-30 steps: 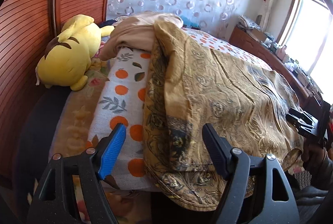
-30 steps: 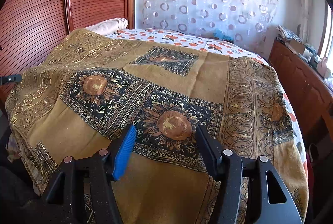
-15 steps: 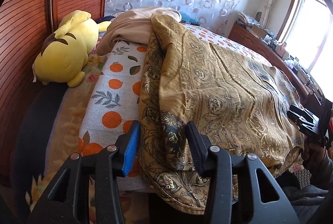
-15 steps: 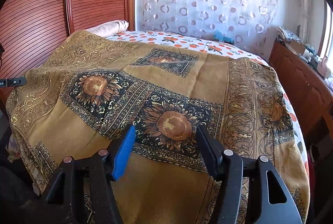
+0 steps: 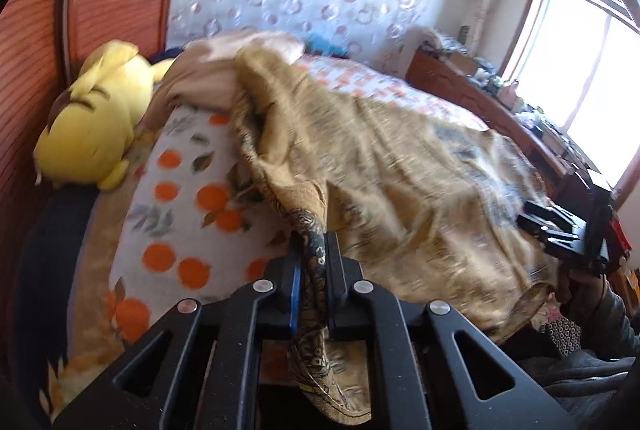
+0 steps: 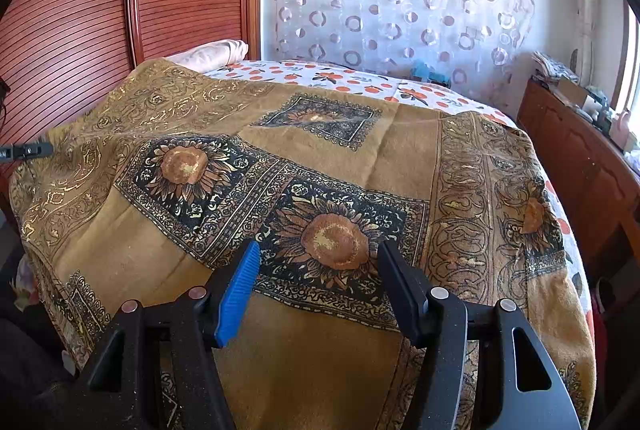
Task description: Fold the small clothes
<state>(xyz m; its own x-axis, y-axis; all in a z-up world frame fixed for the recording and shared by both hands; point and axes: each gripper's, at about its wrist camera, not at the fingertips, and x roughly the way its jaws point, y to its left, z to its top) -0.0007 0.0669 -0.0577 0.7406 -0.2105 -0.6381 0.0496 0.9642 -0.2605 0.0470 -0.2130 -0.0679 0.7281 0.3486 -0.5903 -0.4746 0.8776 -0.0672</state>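
Left wrist view: the left gripper (image 5: pixel 314 270) has just been closing, and its jaws now pinch a bunched edge of the gold cloth (image 5: pixel 400 190) at the near left side of the bed (image 5: pixel 180 214). The pinched fold rises a little off the orange-print sheet, and the rest of the cloth lies rumpled across the bed toward the window. A yellow plush (image 5: pixel 88 134) sits at the head end, well apart. The right gripper (image 5: pixel 568 234) shows at the far right, beside the cloth's other near edge.

Right wrist view: the right gripper (image 6: pixel 316 282) has its jaws spread with nothing between them, above the sunflower print. The cloth (image 6: pixel 320 166) lies almost wholly spread out.

Judged from this, folding has barely begun: one edge is gripped, no fold is laid.
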